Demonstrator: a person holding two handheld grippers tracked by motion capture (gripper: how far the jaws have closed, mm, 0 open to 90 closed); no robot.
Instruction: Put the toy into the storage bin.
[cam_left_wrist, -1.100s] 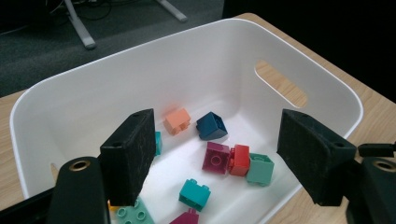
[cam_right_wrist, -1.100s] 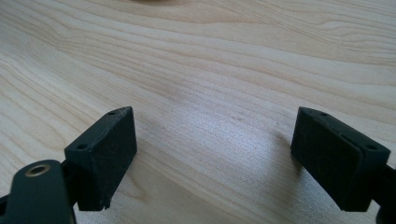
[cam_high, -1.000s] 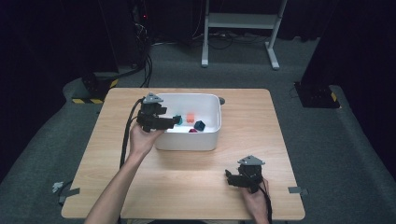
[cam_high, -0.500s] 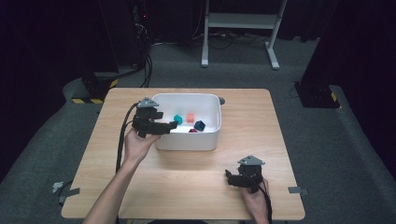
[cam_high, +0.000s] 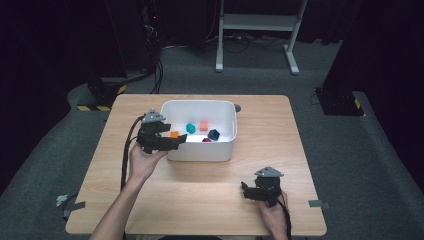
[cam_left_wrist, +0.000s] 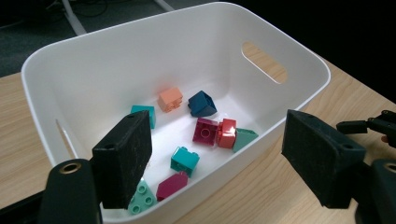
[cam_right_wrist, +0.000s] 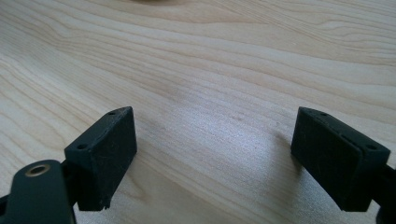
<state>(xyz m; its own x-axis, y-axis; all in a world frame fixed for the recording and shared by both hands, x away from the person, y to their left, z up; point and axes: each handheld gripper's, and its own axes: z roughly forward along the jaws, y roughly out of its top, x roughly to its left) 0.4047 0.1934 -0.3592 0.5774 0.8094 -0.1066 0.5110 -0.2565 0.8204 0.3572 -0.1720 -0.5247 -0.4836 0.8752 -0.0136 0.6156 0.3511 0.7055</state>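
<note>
The bricks lay in the white bin (cam_high: 200, 150) on the tabletop (cam_high: 300, 150), an orange brick (cam_left_wrist: 170, 99) and a navy one (cam_left_wrist: 202, 104) among them. Nearest me, the right gripper (cam_high: 250, 189) rested with its fingers spread over bare wood. Farther off, the left gripper (cam_high: 177, 140) had drawn back to the bin's rim, its fingers just widened and empty (a drop made, I judged).
</note>
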